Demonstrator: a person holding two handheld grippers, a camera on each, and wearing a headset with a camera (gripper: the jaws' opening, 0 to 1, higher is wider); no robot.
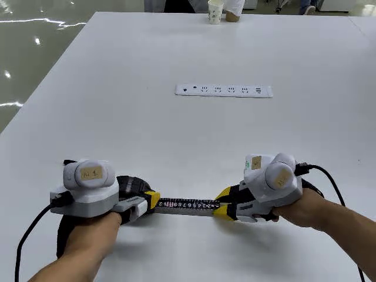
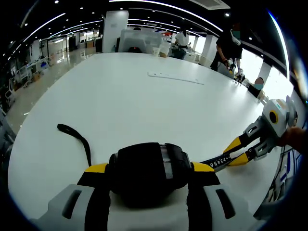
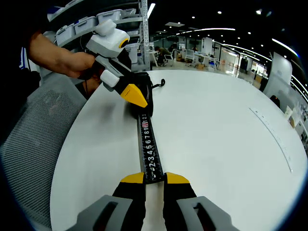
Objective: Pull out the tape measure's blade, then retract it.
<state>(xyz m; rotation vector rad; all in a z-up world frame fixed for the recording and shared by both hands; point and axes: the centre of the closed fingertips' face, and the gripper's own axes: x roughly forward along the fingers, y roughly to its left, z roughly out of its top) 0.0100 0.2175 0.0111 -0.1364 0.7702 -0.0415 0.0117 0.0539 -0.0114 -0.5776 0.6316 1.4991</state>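
Head view puts the tape measure (image 1: 132, 187), a black case, low on the white table (image 1: 176, 135), close to the person. The left gripper (image 1: 150, 200) has its yellow-tipped jaws clamped on either side of the case. The blade (image 1: 187, 205) is drawn out a short way and runs straight across to the right gripper (image 1: 224, 204), whose jaws are closed on the blade's free end. Whether the blade touches the tabletop along its length I cannot tell.

Right gripper view looks along the blade: printed numbers run away from the pinching jaws up to the case, with the left gripper tilted over it from the far side. Left gripper view has the case wedged between its own two jaws, and a black wrist strap (image 2: 77, 137) trails from the case and lies curled on the table beside it.

The left hand (image 1: 94, 232) and the right hand (image 1: 299, 208) each hold a gripper, with a black cable leading off from each one. Well beyond them a white power strip (image 1: 223, 90) lies flat in the middle of the table, and a paper cup (image 1: 215, 11) stands upright at the far edge
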